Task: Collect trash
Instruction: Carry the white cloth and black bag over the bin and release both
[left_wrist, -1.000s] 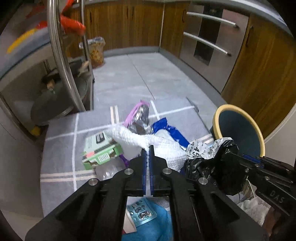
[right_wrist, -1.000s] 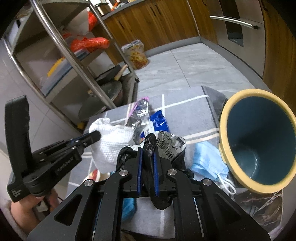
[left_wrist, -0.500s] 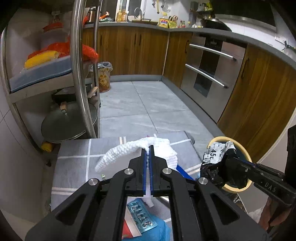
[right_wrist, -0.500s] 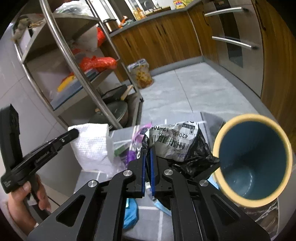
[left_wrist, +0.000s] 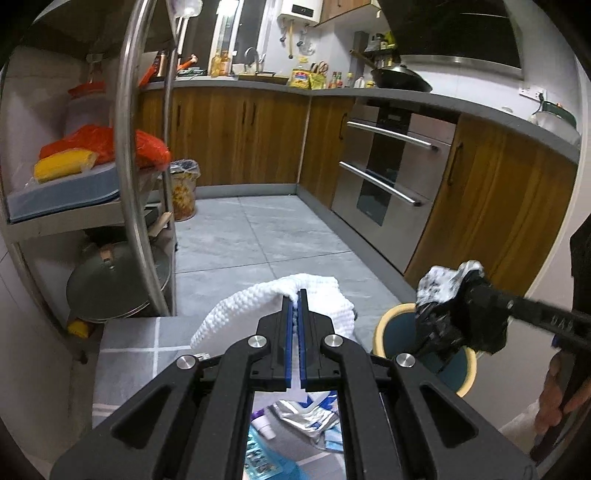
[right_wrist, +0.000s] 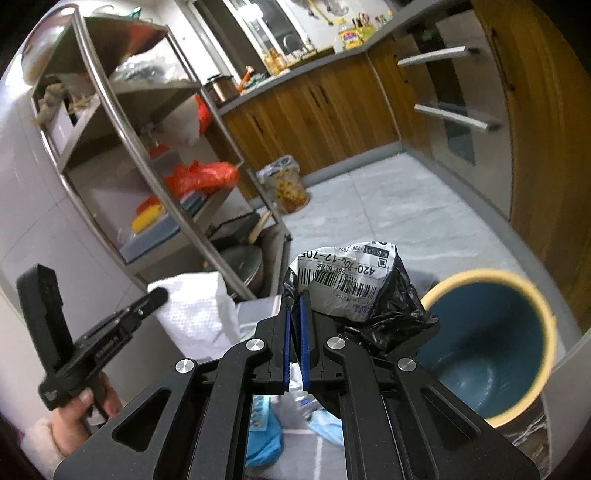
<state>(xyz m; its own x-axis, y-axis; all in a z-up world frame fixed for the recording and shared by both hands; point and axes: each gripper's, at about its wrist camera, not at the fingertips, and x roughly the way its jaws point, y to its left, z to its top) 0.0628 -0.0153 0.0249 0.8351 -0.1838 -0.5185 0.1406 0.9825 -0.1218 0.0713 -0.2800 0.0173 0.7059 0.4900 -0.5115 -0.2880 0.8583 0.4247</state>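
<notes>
My left gripper (left_wrist: 294, 295) is shut on a white paper towel (left_wrist: 255, 301) and holds it high above the grey mat (left_wrist: 127, 350). My right gripper (right_wrist: 294, 295) is shut on a crumpled black plastic bag with a white barcode label (right_wrist: 354, 280), held above and left of the blue bin with a yellow rim (right_wrist: 491, 332). In the left wrist view the bag (left_wrist: 450, 317) hangs over the bin (left_wrist: 399, 325) at the right. In the right wrist view the towel (right_wrist: 195, 314) hangs from the left gripper (right_wrist: 159, 295).
Loose trash lies on the mat below: a foil wrapper (left_wrist: 306, 417), blue packaging (left_wrist: 266, 458) and a blue face mask (right_wrist: 328, 428). A steel shelf rack (left_wrist: 129, 184) stands left with a pot lid (left_wrist: 110, 284). Wooden cabinets and an oven (left_wrist: 388, 177) line the right.
Both grippers have risen from the mat, lifting the towel and the black bag. The right gripper has moved with the bag towards the bin.
</notes>
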